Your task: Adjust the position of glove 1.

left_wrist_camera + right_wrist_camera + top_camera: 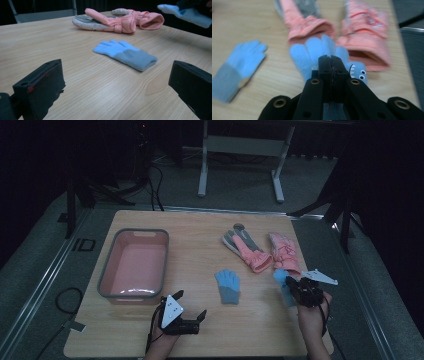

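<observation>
Gripping blue glove (317,53) w/ right gripper (330,60), fingers pointing away, left gripper (117,82) wide.

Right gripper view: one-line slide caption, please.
Right gripper shut on a blue glove, with two pink gloves behind it on the table.
</observation>
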`<move>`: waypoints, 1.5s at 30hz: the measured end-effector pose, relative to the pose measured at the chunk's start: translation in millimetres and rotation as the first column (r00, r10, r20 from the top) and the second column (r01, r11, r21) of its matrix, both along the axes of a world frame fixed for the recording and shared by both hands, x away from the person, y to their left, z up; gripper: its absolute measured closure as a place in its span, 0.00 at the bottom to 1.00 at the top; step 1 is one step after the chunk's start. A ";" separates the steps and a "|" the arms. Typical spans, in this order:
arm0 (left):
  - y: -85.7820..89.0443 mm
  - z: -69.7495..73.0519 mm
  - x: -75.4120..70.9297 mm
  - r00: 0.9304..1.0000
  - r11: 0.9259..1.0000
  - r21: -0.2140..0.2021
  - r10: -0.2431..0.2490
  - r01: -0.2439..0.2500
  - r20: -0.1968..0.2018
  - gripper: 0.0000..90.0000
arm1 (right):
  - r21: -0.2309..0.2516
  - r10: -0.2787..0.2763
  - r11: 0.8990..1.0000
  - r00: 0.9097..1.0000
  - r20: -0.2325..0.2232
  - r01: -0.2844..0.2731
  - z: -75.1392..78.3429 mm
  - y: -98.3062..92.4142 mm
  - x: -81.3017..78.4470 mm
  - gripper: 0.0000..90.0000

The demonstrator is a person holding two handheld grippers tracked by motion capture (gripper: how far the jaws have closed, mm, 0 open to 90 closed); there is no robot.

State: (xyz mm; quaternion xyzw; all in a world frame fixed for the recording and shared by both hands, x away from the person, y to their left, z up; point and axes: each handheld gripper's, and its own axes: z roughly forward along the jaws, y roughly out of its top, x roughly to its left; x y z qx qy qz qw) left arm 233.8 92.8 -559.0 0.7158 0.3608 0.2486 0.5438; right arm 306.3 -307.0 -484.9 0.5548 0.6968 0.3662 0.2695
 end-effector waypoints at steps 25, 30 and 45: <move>-0.3 0.2 0.8 1.000 1.000 0.008 -0.013 0.013 -0.004 0.00 | 0.084 -0.220 0.970 0.969 -0.113 0.230 -69.5 37.6 15.8 0.86; -0.3 0.2 0.8 1.000 1.000 0.009 -0.016 0.016 -0.004 0.00 | 0.097 -0.163 0.980 0.982 -0.099 0.172 -55.5 32.6 16.5 0.78; 3.1 -0.1 1.8 1.000 1.000 -0.025 -0.004 0.003 -0.016 0.00 | -0.016 0.345 0.938 0.936 -0.070 -0.347 -22.4 -31.6 22.6 0.76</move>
